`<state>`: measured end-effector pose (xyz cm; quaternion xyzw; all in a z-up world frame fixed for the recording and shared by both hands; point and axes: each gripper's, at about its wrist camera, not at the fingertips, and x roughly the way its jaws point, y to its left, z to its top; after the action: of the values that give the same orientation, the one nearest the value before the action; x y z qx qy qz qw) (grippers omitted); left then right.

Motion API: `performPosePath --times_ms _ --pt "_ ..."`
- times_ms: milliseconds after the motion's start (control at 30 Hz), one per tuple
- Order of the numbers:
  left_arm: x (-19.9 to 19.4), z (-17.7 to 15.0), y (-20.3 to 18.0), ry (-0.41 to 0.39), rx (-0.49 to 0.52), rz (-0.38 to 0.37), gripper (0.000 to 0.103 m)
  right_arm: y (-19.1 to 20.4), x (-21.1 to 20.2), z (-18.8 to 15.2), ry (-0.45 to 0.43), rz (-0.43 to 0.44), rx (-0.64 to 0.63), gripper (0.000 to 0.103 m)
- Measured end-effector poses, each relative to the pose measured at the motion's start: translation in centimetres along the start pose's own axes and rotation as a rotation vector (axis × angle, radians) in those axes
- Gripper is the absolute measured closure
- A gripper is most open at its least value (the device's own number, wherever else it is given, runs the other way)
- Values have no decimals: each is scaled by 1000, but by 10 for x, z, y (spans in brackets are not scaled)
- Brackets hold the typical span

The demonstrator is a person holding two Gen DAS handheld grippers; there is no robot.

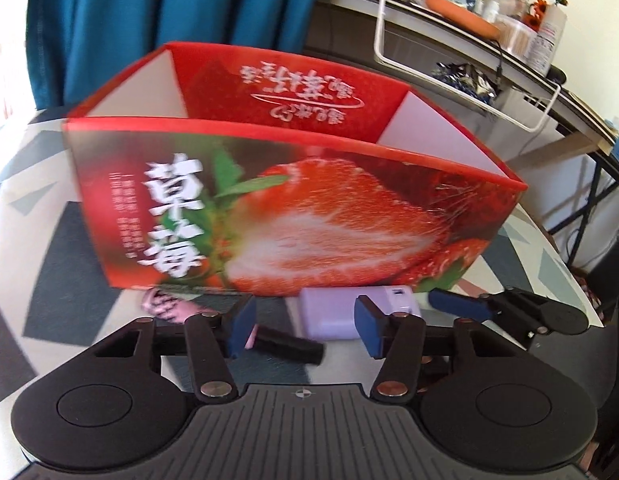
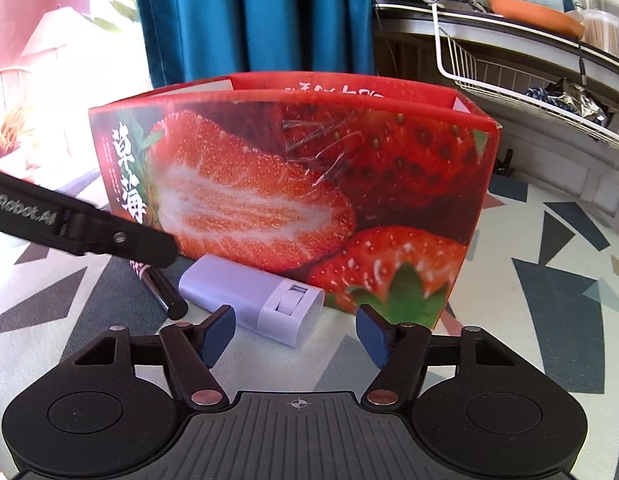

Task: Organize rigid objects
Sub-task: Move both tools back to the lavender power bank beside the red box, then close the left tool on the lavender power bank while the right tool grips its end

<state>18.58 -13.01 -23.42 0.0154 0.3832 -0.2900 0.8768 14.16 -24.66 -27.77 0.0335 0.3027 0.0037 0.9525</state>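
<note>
A red open-topped strawberry box stands on the patterned table; it also shows in the right wrist view. In front of it lie a lilac power bank and a pink-and-black pen. My left gripper is open, its jaws either side of the pen's black end and the power bank's near edge. My right gripper is open just before the power bank's end, touching nothing. The right gripper's finger shows at the right in the left wrist view.
The table has a grey, black and white geometric cloth. Teal curtains hang behind the box. A shelf with a white wire basket and cluttered items stands at the back right. The left gripper's arm crosses the left side.
</note>
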Motion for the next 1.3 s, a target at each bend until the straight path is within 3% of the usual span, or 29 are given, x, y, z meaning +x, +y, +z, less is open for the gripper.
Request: performPosePath --times_ms 367,467,833,1300 --pt "36 2 -8 89 -28 -34 48 1 4 0 22 31 -12 51" --pt "37 -1 -11 96 -20 -60 55 2 5 0 29 40 -21 56" --pt "28 -8 -13 74 -25 -42 58 5 0 -1 9 37 -38 64" --pt "-5 4 -14 12 -21 -84 59 16 -33 12 -47 -14 -76 66"
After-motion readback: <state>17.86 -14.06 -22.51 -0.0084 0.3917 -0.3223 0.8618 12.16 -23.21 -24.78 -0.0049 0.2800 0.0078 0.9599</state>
